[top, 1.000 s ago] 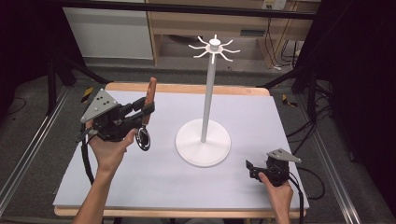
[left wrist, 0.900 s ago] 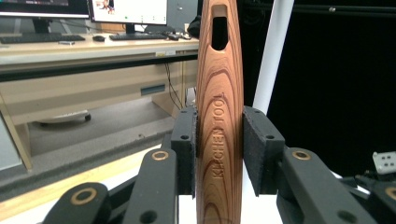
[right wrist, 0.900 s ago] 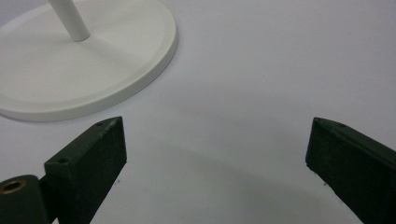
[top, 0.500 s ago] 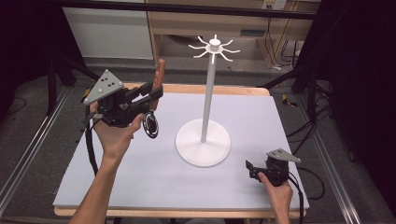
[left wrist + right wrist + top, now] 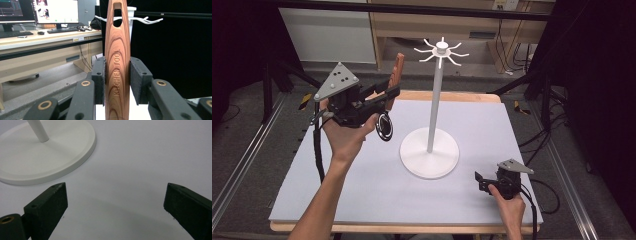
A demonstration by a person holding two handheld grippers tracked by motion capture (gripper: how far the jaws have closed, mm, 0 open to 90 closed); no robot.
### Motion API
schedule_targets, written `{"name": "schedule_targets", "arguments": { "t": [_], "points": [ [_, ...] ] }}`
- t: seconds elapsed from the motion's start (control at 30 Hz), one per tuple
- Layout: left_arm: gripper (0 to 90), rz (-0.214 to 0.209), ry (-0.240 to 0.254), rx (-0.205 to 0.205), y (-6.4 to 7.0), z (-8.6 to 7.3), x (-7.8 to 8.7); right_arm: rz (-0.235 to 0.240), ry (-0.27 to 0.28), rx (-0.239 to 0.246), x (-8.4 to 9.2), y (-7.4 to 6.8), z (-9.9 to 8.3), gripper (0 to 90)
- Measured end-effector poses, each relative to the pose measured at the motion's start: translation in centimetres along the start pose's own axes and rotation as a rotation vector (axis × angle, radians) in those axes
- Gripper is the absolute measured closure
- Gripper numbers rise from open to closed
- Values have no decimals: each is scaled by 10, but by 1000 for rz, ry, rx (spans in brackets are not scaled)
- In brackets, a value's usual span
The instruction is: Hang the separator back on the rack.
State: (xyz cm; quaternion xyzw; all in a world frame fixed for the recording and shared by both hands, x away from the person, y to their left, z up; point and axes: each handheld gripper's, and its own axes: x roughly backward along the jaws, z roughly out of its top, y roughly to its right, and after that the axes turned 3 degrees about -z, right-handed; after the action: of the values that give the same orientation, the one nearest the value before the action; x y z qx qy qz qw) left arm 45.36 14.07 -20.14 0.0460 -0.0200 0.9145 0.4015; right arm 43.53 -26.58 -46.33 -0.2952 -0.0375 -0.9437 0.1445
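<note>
Left tongs (image 5: 117, 82) pinch an upright wooden utensil (image 5: 117, 50) near the white rack (image 5: 430, 150); right tongs (image 5: 116, 207) rest spread.

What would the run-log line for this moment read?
left hand-held gripper: shut on wooden utensil, raised beside hook stand | right hand-held gripper: open, empty, low over table | hanging: not yet done

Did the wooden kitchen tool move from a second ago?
Yes. The wooden kitchen tool, clamped in the left gripper, rose and moved right, toward the white hook stand.
</note>
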Motion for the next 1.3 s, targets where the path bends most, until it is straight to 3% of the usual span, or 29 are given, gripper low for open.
{"name": "schedule_targets", "arguments": {
  "t": [0.4,0.77,1.3],
  "points": [
    [675,-28,-11,-14,8,9,-12,5,-4,-2,0,0,0,58],
    [675,-42,-29,-9,7,8,-23,2,-1,2,-1,0,0,58],
    [675,-33,-48,-10,7,7,-34,5,-1,5,-1,1,0,57]
  ]
}}
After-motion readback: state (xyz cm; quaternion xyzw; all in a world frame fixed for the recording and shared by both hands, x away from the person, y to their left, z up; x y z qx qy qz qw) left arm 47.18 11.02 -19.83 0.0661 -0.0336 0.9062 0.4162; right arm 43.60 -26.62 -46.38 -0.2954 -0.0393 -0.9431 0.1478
